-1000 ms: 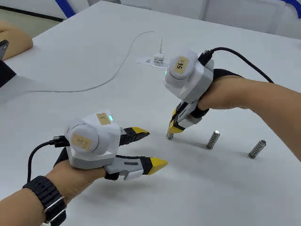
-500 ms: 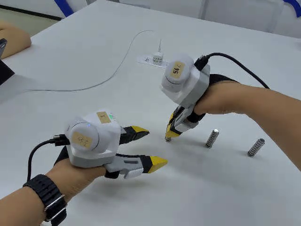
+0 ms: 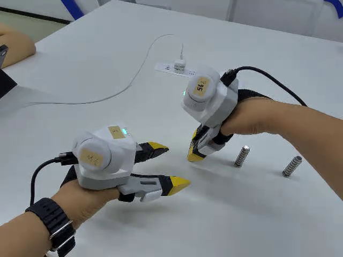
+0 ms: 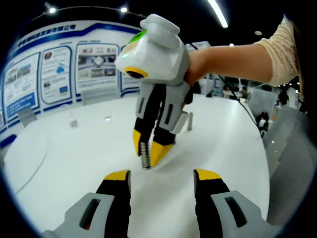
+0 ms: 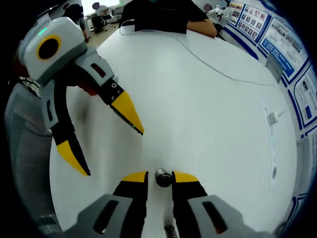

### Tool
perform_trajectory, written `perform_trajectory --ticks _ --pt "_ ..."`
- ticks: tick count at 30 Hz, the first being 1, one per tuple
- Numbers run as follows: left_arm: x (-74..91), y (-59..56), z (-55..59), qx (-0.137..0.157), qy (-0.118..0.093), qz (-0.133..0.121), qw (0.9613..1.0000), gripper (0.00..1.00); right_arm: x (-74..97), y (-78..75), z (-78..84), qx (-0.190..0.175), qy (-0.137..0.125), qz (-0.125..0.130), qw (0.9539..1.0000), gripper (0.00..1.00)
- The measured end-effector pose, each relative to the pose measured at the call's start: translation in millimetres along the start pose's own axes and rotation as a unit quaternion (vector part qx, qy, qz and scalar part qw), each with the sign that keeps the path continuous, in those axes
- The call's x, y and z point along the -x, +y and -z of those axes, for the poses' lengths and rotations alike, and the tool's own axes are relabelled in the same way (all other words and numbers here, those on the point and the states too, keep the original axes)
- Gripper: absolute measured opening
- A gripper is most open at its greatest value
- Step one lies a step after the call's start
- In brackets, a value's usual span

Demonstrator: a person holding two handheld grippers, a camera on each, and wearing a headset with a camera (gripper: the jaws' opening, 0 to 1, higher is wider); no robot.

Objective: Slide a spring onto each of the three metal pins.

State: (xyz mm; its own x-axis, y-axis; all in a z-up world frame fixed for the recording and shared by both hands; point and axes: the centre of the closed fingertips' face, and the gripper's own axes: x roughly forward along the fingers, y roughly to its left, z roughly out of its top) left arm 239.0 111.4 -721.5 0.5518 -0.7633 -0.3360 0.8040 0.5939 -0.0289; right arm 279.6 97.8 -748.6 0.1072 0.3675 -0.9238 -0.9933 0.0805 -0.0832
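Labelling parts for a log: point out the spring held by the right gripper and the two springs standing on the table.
held spring point(image 4: 144, 155), left gripper view, middle coils.
inner standing spring point(image 3: 242, 156), head view, middle coils.
outer standing spring point(image 3: 292, 166), head view, middle coils.

- Right gripper point(image 3: 194, 156) is pointed down, tips clamped on the spring point(image 4: 144, 155).
- Left gripper point(image 3: 171, 165) is held level, jaws spread, near the spring, aimed at it.

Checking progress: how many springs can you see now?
3. One spring sits between the right gripper's jaws; a second spring and a third spring stand on the table. None seems hidden.
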Motion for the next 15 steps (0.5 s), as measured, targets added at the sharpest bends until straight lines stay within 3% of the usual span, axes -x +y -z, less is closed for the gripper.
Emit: perform_trajectory --ticks 15 --pt "-0.4 -2.1 -2.6 0.002 -0.001 -0.001 1.0 0.54 31.5 0.3 1.5 -0.004 -0.041 0.032 0.9986 0.3"
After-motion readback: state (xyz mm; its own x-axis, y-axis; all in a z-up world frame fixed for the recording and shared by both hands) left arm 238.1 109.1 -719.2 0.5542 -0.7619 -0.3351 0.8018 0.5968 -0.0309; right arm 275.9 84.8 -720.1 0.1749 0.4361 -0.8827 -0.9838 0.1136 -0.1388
